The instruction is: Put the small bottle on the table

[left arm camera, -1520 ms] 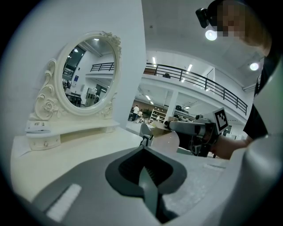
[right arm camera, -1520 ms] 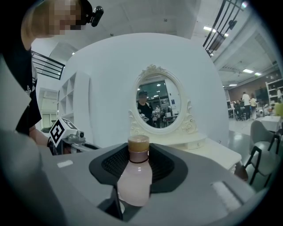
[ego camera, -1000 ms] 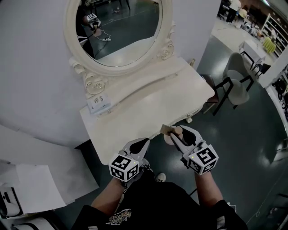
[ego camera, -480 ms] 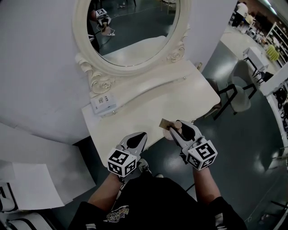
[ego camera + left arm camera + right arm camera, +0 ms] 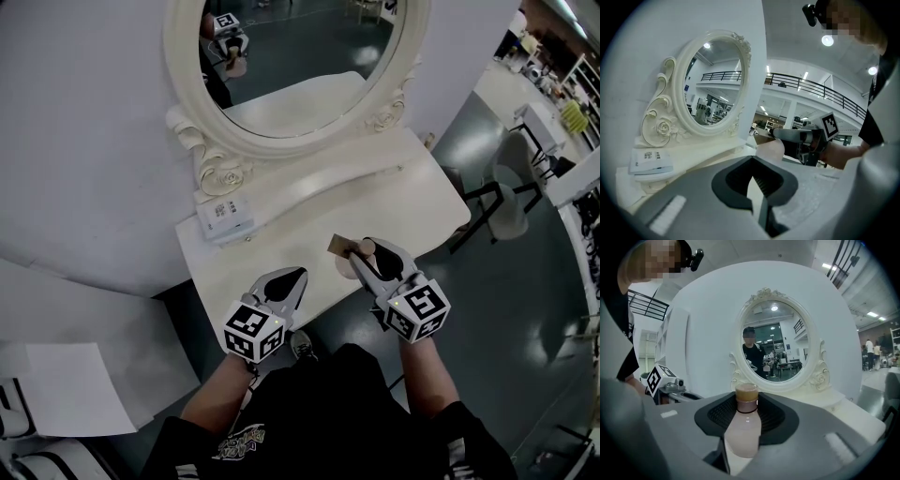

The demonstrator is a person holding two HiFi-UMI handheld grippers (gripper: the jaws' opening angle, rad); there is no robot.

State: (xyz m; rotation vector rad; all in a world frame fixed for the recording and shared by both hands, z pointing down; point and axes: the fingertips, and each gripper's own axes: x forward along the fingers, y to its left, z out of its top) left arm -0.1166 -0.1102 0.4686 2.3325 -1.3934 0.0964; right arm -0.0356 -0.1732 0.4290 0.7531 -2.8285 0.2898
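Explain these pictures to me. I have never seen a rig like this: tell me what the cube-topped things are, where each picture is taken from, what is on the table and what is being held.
There is no robot here. A person holds a grasping tool in each hand, and the marked cubes are part of those tools. One picture comes from a camera on the person's head, looking down. The other two come from cameras riding on the tools.

The left tool is closed on nothing. The right tool grips a small bottle of pale liquid near the front edge of the white dressing table, not yet set down. A small white box lies on the table below the oval mirror.
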